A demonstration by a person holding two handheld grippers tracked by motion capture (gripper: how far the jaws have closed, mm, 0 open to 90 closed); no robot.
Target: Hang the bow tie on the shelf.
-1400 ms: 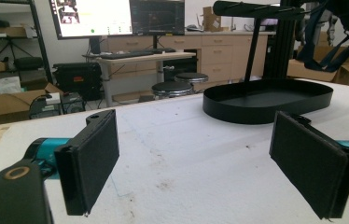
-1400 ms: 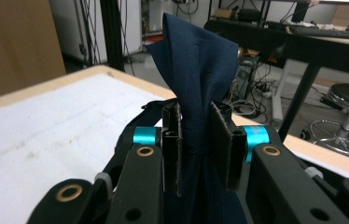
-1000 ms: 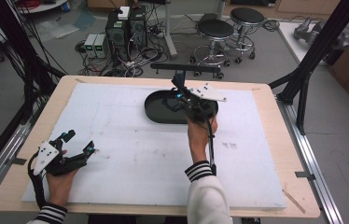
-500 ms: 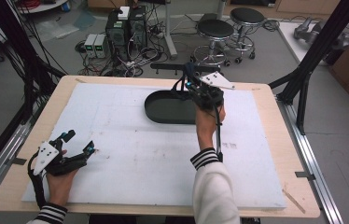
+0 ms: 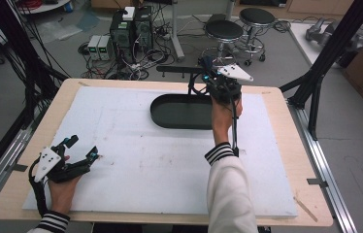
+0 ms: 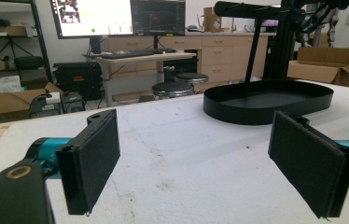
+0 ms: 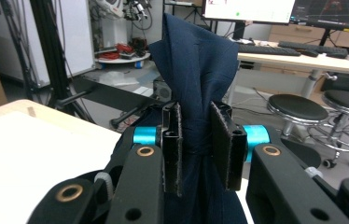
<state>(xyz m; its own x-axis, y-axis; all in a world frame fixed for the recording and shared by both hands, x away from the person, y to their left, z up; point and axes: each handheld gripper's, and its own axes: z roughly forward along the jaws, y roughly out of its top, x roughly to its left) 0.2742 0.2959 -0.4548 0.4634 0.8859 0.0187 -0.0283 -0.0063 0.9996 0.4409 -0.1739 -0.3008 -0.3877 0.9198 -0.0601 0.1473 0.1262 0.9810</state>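
High view: your right gripper (image 5: 207, 73) hovering past far rim of black oval metal tray (image 5: 179, 112), carrying load clear of it; cloth itself hard to make out here. Your left gripper (image 5: 80, 155) resting on white foam-topped counter (image 5: 136, 160), waiting.

Left gripper view: fingers (image 6: 91, 161) spread wide, gripping nothing; tray lying ahead.

Right gripper view: fingers (image 7: 173, 144) pinching bunched dark navy cloth (image 7: 196, 65); its lower end hanging hidden.

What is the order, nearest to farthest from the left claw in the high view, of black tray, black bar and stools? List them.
1. Black tray, on the table's far middle, nearest the left claw.
2. Black bar, just past the table's far edge.
3. Stools, on the floor behind, farthest.
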